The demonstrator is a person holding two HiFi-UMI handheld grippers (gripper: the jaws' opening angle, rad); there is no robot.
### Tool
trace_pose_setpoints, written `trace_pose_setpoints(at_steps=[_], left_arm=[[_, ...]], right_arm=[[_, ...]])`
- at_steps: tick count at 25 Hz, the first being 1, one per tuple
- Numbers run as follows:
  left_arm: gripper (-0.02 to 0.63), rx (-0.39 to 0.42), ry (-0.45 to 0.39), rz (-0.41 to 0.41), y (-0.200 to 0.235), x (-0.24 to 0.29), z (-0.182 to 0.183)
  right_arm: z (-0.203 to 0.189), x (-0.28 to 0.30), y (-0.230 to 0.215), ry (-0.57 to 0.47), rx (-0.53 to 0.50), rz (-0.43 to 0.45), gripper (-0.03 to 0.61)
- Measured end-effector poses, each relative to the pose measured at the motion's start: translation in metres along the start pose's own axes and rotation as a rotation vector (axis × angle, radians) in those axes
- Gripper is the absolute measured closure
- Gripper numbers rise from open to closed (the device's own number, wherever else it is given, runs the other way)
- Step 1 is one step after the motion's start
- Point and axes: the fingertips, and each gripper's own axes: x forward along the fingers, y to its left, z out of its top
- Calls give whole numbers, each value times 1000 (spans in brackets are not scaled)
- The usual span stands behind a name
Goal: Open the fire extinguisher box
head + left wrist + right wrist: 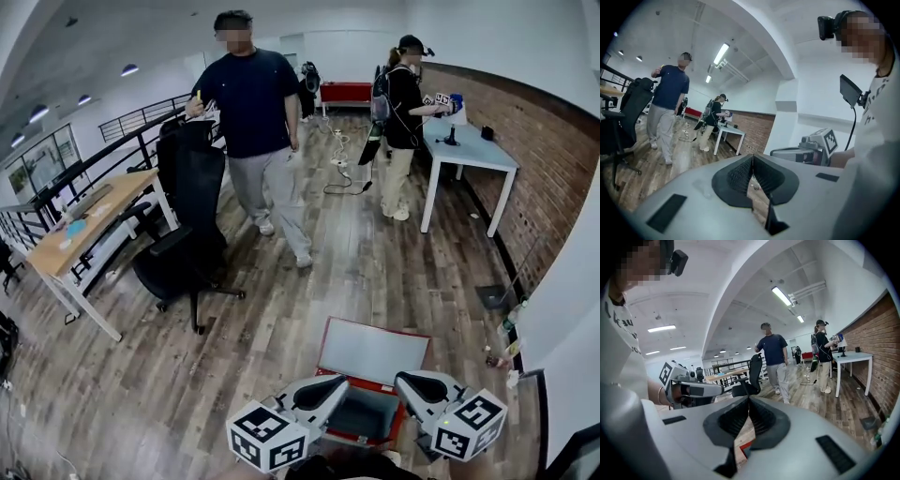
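**Box stands open, both tongs closed and empty**

In the head view the fire extinguisher box [373, 354] sits on the wood floor [281, 309] at 6 o'clock, low in the frame. Its lid is raised, with the grey inner face showing inside a red rim. The dark inside of the box lies open below the lid.

The left gripper [752, 159] reaches in from 7 o'clock, and its tip is over the box's left edge. Its own view shows the jaws pressed together with nothing between them. The right gripper [749, 401] comes in from 5 o'clock, with its tip by the lid's right corner. Its jaws are also closed on nothing, and a scrap of red shows through the slit below the pads.

A person in a dark blue shirt [255, 131] stands at 12 o'clock, well apart from the box. A black office chair [187, 234] is at 10 o'clock, just beside that person. A wooden desk [80, 234] runs along the railing at 9 o'clock.

At 1 o'clock a second person with a backpack [403, 122] stands at a white table [469, 150] against the brick wall [553, 178].
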Motion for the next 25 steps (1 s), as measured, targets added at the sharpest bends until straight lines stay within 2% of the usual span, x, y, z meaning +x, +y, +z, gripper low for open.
trace_pose_setpoints(at_steps=[3, 9, 17, 25], left_arm=[[604, 2, 1, 18, 2, -16, -5], [604, -36, -15, 109, 11, -30, -9], [604, -22, 32, 90, -19, 2, -21], [604, -33, 22, 135, -10, -4, -19]], right_arm=[[-2, -13, 1, -5, -7, 3, 568], [-11, -34, -16, 17, 1, -19, 568], [-13, -47, -33, 43, -65, 11, 569], [-9, -43, -34, 31, -78, 41, 569]])
